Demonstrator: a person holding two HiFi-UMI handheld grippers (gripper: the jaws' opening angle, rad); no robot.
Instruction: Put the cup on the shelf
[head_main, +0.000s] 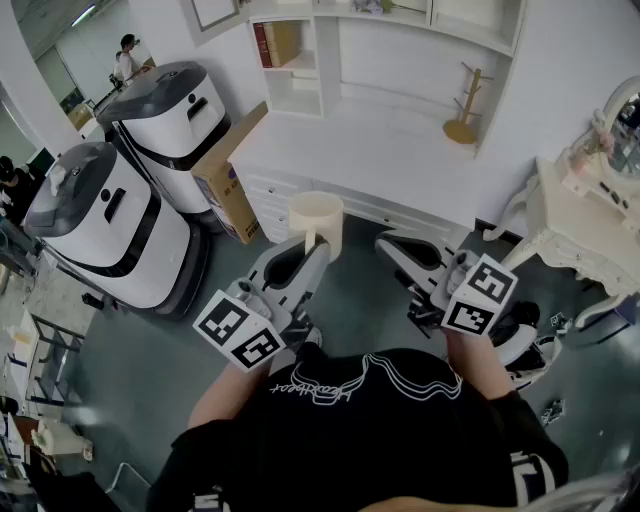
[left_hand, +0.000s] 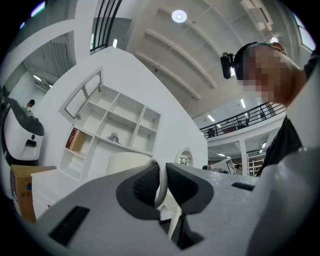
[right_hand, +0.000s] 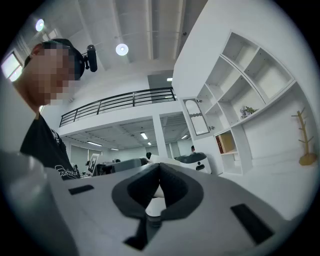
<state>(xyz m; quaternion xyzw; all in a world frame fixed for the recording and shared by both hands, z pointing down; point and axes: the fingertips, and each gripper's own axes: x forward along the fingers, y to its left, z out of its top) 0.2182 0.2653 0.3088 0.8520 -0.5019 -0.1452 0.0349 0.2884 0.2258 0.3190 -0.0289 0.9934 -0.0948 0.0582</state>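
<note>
Left gripper (head_main: 312, 248): jaws narrow, clamped on handle (left_hand: 161, 182) of cream cup (head_main: 316, 213). Cup upright, open end up, held in air ahead of person, over floor, just short of front edge of white desk (head_main: 380, 150).

Right gripper (head_main: 386, 242): jaws together, tips touching, nothing between. Sits beside left gripper, apart from cup.

White shelf (head_main: 300, 75) at back left of desk; books (head_main: 275, 44) in upper compartment. Wooden mug tree (head_main: 463, 108) on desk, right.
</note>
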